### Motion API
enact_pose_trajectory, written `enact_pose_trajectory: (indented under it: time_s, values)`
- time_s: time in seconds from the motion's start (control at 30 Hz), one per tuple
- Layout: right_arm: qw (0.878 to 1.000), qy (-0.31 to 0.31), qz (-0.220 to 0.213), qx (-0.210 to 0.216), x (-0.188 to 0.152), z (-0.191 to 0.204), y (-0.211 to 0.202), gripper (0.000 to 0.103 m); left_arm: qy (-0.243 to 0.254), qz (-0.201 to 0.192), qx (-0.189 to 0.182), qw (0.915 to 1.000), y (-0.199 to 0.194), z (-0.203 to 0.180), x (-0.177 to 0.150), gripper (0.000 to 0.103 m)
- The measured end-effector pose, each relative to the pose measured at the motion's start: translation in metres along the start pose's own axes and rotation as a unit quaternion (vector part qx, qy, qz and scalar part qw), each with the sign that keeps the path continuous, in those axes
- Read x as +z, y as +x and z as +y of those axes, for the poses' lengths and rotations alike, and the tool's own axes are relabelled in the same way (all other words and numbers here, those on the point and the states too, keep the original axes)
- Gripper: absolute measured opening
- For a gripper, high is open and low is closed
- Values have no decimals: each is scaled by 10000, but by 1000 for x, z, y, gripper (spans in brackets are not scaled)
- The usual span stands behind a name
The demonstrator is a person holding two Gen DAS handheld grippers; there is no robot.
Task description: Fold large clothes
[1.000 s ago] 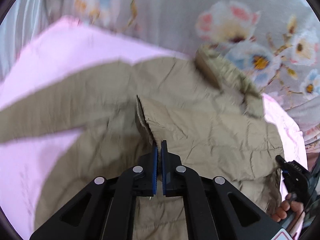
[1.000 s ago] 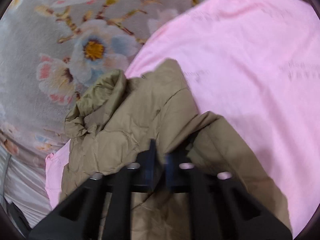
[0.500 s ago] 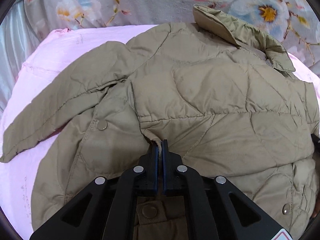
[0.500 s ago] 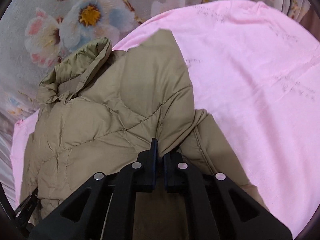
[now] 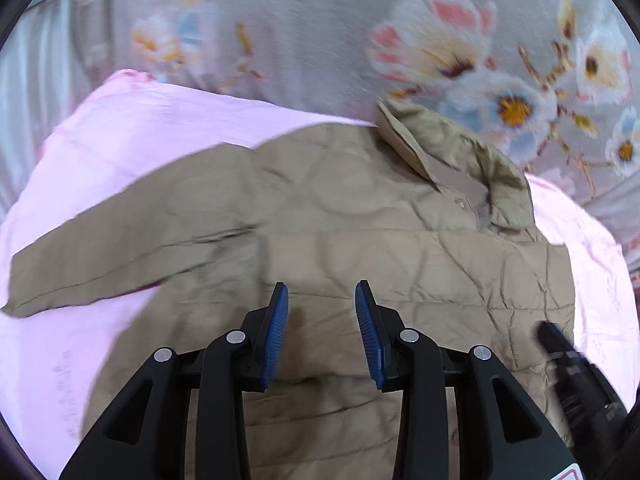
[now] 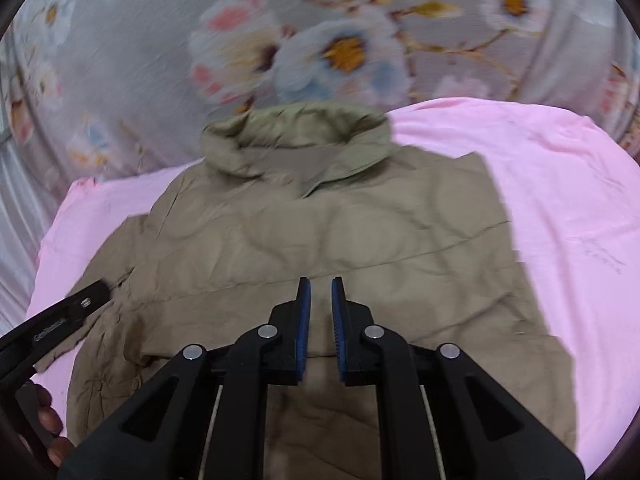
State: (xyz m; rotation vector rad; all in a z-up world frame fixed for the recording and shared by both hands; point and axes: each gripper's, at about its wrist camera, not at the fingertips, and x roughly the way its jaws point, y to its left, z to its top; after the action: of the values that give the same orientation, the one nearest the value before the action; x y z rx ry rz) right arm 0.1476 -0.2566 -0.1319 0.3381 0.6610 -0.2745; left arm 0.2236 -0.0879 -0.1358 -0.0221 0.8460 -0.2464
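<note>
A khaki quilted jacket lies flat on a pink sheet, its collar toward the floral bedding. One sleeve stretches out to the left in the left wrist view. The jacket's right side ends in a straight edge. My left gripper hovers over the jacket's middle; its jaws are opening and nothing is between them. My right gripper stands just above the jacket with a narrow gap between its blue pads, which pinch no cloth. Each gripper shows at the edge of the other's view.
Grey bedding with large flowers rises behind the collar. Striped pale fabric runs along the left side. Bare pink sheet spreads to the right of the jacket. A person's fingers hold the left gripper's handle at the lower left.
The left gripper has let go of the jacket's front cloth and its jaws have spread. The right gripper released the side it carried, which now lies on the body, and swung to face the collar.
</note>
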Motion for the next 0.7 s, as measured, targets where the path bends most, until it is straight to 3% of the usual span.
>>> enact_pose_trajectory:
  time_s: [0.2, 0.5, 0.7]
  values:
    - [9985, 94, 528, -73, -21, 1, 42, 10, 198, 484, 182, 9985, 55, -14, -26, 35]
    - [9991, -3, 395, -140, -36, 0, 57, 9, 345, 62, 291, 9990, 75, -13, -49, 38]
    - [9988, 64, 473, -99, -35, -3, 58, 9, 299, 22, 237, 9993, 77, -11, -49, 38]
